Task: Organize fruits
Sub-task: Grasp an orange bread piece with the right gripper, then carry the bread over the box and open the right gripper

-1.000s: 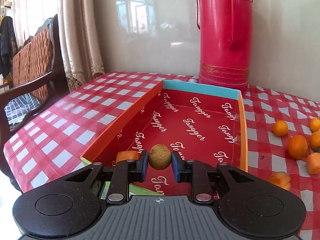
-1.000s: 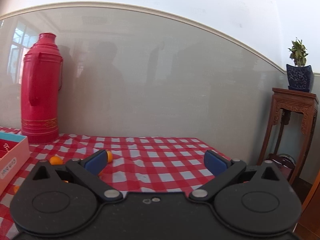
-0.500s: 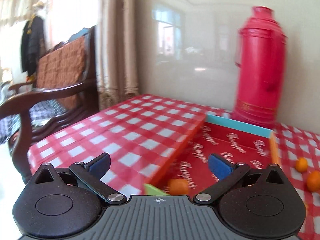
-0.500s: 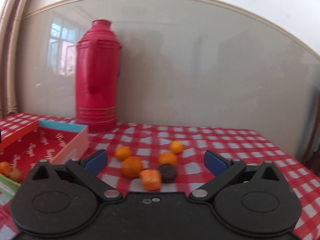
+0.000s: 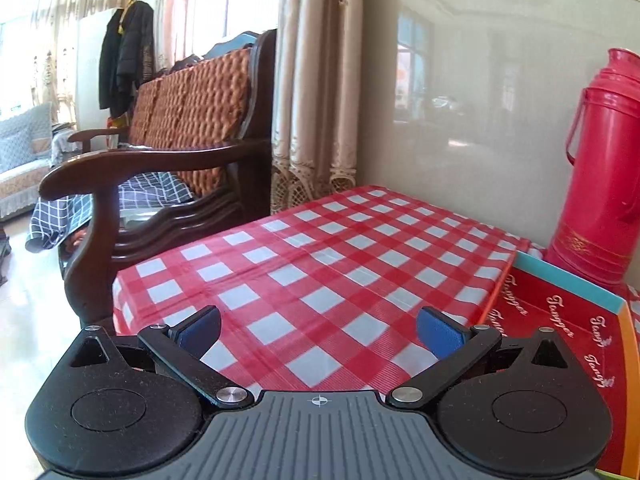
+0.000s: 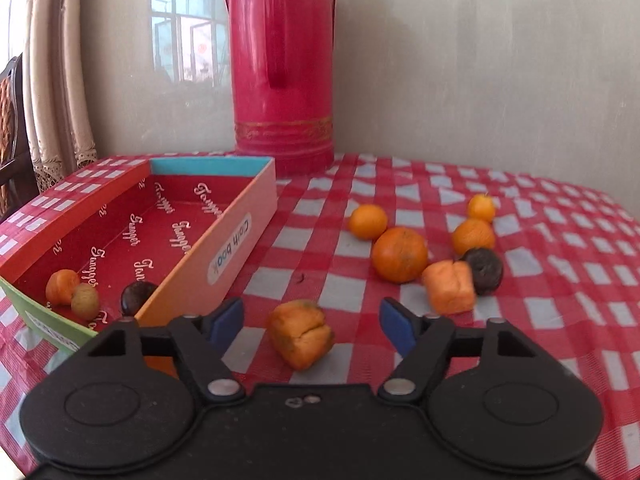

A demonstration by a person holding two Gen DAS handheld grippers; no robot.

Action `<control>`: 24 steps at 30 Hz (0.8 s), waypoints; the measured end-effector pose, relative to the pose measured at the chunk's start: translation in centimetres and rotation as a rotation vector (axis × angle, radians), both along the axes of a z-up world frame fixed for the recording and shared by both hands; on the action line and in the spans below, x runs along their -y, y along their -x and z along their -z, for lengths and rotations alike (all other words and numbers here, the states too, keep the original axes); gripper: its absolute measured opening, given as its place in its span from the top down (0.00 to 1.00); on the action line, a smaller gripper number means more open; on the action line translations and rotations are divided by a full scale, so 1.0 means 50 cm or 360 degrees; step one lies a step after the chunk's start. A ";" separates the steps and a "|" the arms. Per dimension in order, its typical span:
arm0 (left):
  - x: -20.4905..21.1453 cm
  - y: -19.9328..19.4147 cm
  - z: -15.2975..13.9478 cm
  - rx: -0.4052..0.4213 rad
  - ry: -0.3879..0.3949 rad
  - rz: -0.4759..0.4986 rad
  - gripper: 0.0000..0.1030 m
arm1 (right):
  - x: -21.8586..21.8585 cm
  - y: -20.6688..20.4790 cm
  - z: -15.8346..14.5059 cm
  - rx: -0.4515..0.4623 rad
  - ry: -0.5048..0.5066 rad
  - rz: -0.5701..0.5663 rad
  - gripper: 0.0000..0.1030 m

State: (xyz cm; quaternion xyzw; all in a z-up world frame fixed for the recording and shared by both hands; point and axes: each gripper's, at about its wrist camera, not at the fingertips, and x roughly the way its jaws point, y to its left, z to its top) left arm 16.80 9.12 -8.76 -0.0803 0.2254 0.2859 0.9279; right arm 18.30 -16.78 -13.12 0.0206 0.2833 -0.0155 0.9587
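In the right wrist view my right gripper (image 6: 311, 322) hovers over a squarish orange fruit (image 6: 301, 333) that lies between its jaws; the jaws are closing and the pads stand clear of it. The red box (image 6: 236, 240) at left holds an orange fruit (image 6: 61, 286), a tan round fruit (image 6: 85, 301) and a dark fruit (image 6: 137, 295). Several oranges, another squarish orange fruit (image 6: 450, 287) and a dark fruit (image 6: 485, 270) lie on the cloth to the right. My left gripper (image 5: 318, 330) is wide open and empty over bare checked cloth, left of the box (image 5: 568, 316).
A tall red thermos (image 6: 282, 68) stands against the wall behind the box. A wooden armchair (image 5: 168, 184) and curtains (image 5: 316, 80) sit beyond the table's left edge (image 5: 120, 292). The table has a red and white checked cloth (image 6: 560, 280).
My left gripper let go of the tan fruit into the box, opened wide and swung left away from it. My right gripper swung left and down over the loose fruits and began closing.
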 end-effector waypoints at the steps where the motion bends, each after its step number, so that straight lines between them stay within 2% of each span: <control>1: -0.009 0.003 0.000 0.0002 0.0007 -0.0016 0.00 | 0.001 -0.005 0.004 -0.0023 -0.0019 -0.0002 0.54; 2: -0.017 0.004 0.001 0.0002 0.0013 -0.0032 0.00 | 0.003 -0.008 0.009 -0.0046 -0.0035 -0.0003 0.67; 3: -0.026 0.006 0.001 0.0000 0.0020 -0.0050 0.00 | 0.004 -0.011 0.012 -0.0065 -0.0058 -0.0008 0.71; 7: -0.059 0.008 0.004 -0.0010 0.0065 -0.0117 0.00 | 0.001 -0.009 0.015 -0.0062 -0.0064 -0.0027 0.78; 8: -0.066 0.009 0.004 -0.0013 0.0077 -0.0133 0.00 | 0.000 -0.008 0.014 -0.0052 -0.0070 -0.0032 0.86; 12: -0.092 0.018 0.001 -0.0001 0.0117 -0.0189 0.00 | -0.002 -0.001 -0.002 0.0018 -0.0068 -0.0019 0.86; 15: -0.110 0.029 -0.006 0.0018 0.0145 -0.0233 0.00 | -0.009 0.010 -0.024 0.0124 -0.0060 -0.0027 0.86; 20: -0.140 0.049 -0.010 0.0047 0.0161 -0.0328 0.00 | -0.045 0.041 -0.066 0.0350 -0.0076 -0.0203 0.86; 24: -0.156 0.040 0.007 -0.0013 0.0181 -0.0358 0.00 | -0.091 0.040 -0.069 0.0351 -0.0057 -0.0403 0.86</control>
